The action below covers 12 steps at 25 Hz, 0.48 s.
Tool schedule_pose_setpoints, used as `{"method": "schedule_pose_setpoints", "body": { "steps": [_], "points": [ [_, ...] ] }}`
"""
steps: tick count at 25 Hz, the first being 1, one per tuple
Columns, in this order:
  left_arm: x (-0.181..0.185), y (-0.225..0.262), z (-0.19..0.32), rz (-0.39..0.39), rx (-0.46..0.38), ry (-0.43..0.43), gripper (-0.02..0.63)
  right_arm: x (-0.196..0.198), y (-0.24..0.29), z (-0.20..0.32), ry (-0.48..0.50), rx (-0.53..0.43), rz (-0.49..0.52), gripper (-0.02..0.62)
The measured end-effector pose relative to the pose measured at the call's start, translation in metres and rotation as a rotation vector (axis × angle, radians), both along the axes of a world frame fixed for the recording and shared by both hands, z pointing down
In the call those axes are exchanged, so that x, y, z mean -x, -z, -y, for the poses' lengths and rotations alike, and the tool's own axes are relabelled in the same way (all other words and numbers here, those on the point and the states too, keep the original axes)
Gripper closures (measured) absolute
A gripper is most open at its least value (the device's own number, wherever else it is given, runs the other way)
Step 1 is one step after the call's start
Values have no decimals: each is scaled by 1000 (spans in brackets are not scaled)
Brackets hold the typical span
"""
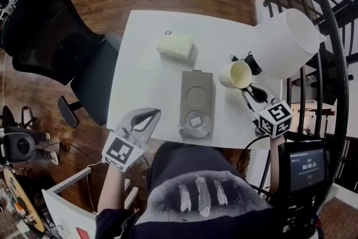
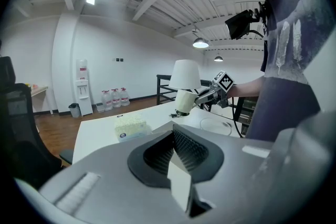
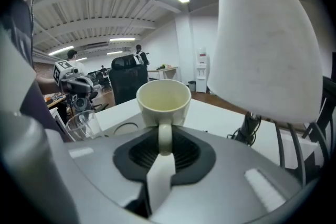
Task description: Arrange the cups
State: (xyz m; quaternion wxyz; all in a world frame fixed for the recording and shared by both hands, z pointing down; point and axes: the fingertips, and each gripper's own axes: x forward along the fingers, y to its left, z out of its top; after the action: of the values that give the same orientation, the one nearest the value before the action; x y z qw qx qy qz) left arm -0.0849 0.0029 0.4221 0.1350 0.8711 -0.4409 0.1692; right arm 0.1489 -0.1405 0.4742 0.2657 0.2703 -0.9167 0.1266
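Cups are the subject here: a cream mug (image 1: 235, 74) hangs above the right side of a white table (image 1: 145, 64), while a clear glass (image 1: 197, 123) stands at the near end of a grey tray (image 1: 196, 89) in the table's middle. A black office chair (image 1: 50, 36) sits off the table's left edge, on a wooden floor. A lamp with a broad white shade (image 1: 285, 42) rises at the table's right edge, just beyond the mug. The tray lies lengthwise toward the person and has a round recess at its far end. A pale yellow pack (image 1: 175, 45) rests on the table beyond the tray, apart from it. The right gripper (image 1: 250, 89) has its jaws clamped on the mug's handle, with the mug's mouth turned up and nothing visible inside. The left gripper (image 1: 146, 116) hovers at the table's near left edge, well apart from the glass, with its jaws pressed together on nothing.
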Motion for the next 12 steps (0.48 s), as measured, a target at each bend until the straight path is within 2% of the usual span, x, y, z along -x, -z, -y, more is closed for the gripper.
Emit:
{"method": "schedule_pose_setpoints", "body": {
  "steps": [8,12],
  "points": [
    [6,-1,-8,-15,-1,15,591,42,55,-7,164,-77,36,548],
    [8,-5,-11,8,-2,6,591,56,64,-13,232,-85,38,548]
  ]
}}
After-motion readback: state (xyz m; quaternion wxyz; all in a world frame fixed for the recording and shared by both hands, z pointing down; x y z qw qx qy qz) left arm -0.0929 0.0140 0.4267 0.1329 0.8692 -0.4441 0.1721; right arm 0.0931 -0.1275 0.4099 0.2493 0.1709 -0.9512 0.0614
